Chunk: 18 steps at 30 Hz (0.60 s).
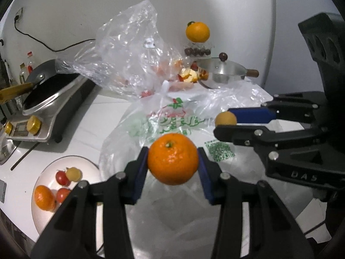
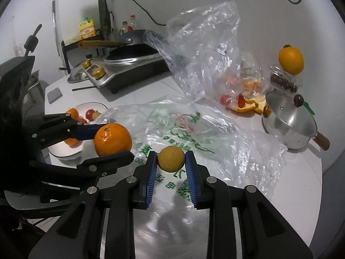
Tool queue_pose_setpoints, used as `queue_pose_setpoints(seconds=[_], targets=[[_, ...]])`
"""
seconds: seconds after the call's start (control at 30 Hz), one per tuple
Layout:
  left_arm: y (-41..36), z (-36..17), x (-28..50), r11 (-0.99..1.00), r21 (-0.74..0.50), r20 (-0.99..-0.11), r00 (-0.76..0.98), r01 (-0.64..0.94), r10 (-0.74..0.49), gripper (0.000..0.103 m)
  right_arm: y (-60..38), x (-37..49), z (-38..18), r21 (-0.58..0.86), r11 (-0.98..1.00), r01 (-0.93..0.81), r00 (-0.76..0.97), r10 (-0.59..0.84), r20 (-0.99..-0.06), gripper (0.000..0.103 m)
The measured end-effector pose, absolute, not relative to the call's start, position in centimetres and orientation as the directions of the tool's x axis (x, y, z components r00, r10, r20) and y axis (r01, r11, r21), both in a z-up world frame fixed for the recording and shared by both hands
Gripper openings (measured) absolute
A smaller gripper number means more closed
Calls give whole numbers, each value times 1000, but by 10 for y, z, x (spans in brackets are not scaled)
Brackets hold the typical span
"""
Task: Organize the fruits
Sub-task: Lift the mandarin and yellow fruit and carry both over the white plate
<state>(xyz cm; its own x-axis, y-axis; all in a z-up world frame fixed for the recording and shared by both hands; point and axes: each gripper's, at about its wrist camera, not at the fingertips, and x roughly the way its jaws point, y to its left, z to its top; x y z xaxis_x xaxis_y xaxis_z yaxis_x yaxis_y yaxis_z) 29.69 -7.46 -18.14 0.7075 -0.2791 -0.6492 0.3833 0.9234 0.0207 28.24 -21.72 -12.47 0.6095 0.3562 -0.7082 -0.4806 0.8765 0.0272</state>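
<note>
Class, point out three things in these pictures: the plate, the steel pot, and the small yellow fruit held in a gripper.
plate (image 1: 46,220), left wrist view, bare rim
steel pot (image 2: 289,135), right wrist view, side wall
small yellow fruit (image 2: 171,158), right wrist view, front centre

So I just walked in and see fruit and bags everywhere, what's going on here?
A person is sorting fruit with two handheld grippers. The left gripper is shut on a round orange tangerine; the right gripper is shut on a small yellowish-brown round fruit. Both are held above the crumpled printed plastic bag. The white plate to the left already holds a tangerine, small red fruits and a yellowish one.
</note>
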Motion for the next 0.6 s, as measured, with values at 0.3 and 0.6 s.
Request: queue_pose_setpoints(seconds=[0.3, 0.6], targets=[[-49, -172, 277, 934, 8, -625, 731, 358, -275, 45, -192, 267, -111, 11, 863, -505, 616, 369, -695, 28], [-26, -166, 258, 939, 1, -607, 746, 344, -273, 45, -166, 254, -100, 1, 847, -532, 614, 387, -688, 28]])
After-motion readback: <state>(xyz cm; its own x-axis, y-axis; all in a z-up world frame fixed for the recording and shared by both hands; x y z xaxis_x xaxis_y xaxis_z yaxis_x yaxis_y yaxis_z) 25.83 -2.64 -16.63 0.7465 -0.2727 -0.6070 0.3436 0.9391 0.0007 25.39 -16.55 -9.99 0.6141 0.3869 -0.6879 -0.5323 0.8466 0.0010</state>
